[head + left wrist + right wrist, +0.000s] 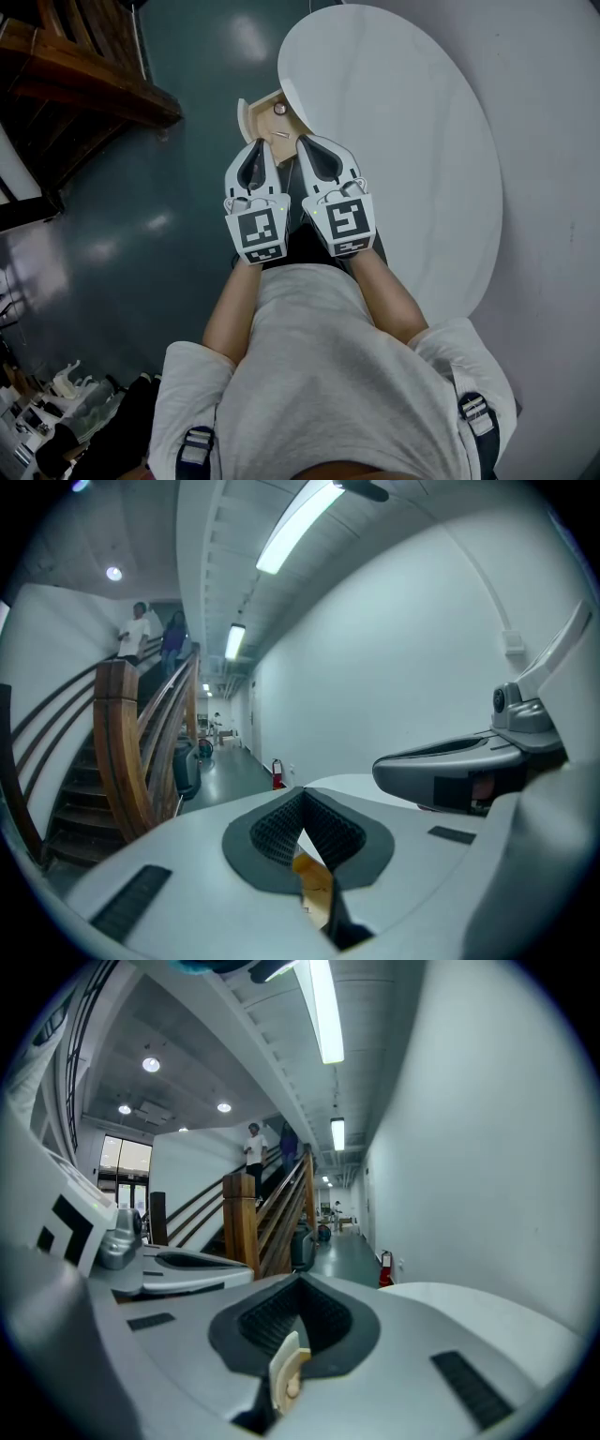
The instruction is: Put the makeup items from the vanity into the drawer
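Note:
In the head view a pale wooden drawer (255, 114) stands pulled out from the left edge of a round white vanity top (403, 141). Inside it lie a small round item (279, 109) and a thin stick-like item (284, 135). My left gripper (256, 150) and right gripper (310, 144) hover side by side just above the drawer's near end, both shut with nothing between the jaws. In the left gripper view the left gripper (305, 829) shows only a sliver of wood through its closed jaws. The right gripper (298, 1321) looks the same in its own view.
A dark wooden staircase (84, 75) rises at the left over a glossy teal floor (141, 234). A white wall runs along the right. People stand on the stairs (150, 630). A red fire extinguisher (277, 772) sits by the corridor wall. Clutter lies at the lower left (47, 403).

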Motion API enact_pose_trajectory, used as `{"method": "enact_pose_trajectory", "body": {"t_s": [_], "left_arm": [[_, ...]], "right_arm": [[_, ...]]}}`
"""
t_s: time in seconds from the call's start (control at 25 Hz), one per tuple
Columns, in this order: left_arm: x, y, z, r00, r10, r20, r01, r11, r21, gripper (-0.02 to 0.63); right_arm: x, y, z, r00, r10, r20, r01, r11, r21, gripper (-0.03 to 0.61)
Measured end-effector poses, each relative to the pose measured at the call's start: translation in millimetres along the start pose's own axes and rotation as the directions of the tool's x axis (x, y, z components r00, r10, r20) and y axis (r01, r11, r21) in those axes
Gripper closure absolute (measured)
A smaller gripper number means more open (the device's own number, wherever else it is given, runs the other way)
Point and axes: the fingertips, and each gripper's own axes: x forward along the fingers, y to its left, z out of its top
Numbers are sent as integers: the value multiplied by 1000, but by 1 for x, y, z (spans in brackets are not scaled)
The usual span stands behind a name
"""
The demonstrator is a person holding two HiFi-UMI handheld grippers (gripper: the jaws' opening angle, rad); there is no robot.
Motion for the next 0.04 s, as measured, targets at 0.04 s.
{"method": "enact_pose_trajectory", "body": {"t_s": [0.04], "left_arm": [[-1,-2,0,1000,0,0,0,1000,1,607]], "right_arm": [[-2,0,0,1000,1,0,-1,1000,0,565]]}}
